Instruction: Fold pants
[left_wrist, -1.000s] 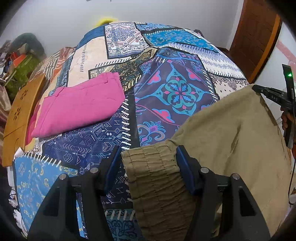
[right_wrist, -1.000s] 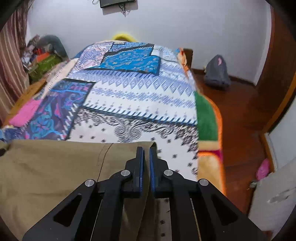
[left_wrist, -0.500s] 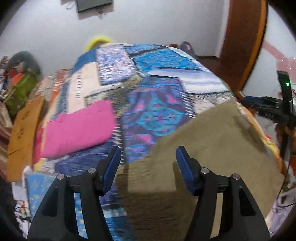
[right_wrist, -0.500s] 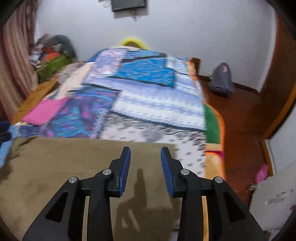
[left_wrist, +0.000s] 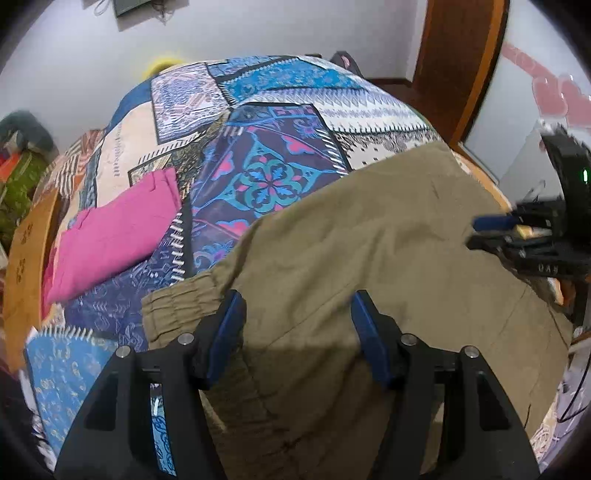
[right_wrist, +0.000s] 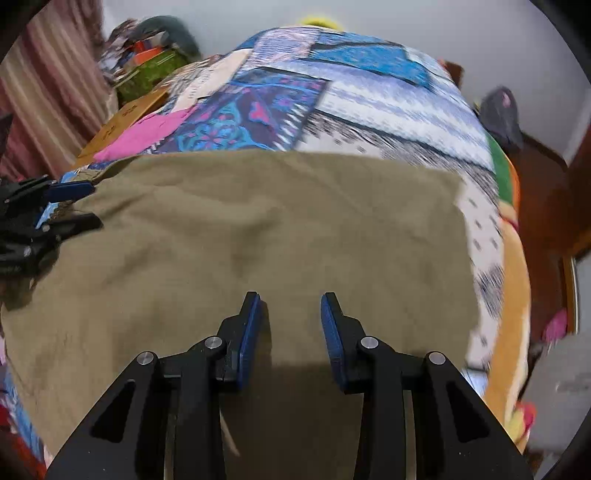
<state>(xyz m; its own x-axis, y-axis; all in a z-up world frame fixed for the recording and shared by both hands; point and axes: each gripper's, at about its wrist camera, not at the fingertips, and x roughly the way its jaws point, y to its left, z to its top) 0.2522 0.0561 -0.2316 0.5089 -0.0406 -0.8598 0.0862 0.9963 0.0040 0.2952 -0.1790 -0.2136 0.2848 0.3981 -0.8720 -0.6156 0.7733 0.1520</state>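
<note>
Left wrist view: olive pants (left_wrist: 369, 258) lie flat on a bed under a patchwork bedspread (left_wrist: 266, 162), both claws spread and empty above them.

Its left claw (left_wrist: 295, 317) hovers with jaws wide apart over the pants just beside the gathered waistband (left_wrist: 177, 306); the right claw (right_wrist: 290, 317) hangs likewise spread over the cloth at the other end, holding nothing. A folded pink garment (left_wrist: 118, 229) rests on the bedspread near the waistband, apart from the pants. Beyond the bed stand a pale wall (left_wrist: 74, 55), a brown wooden door (left_wrist: 458, 59), a striped curtain (right_wrist: 44, 85), a dark bag (right_wrist: 500, 114) on the wooden floor, and a heap of clutter (right_wrist: 147, 51) at the bed's far left side.
</note>
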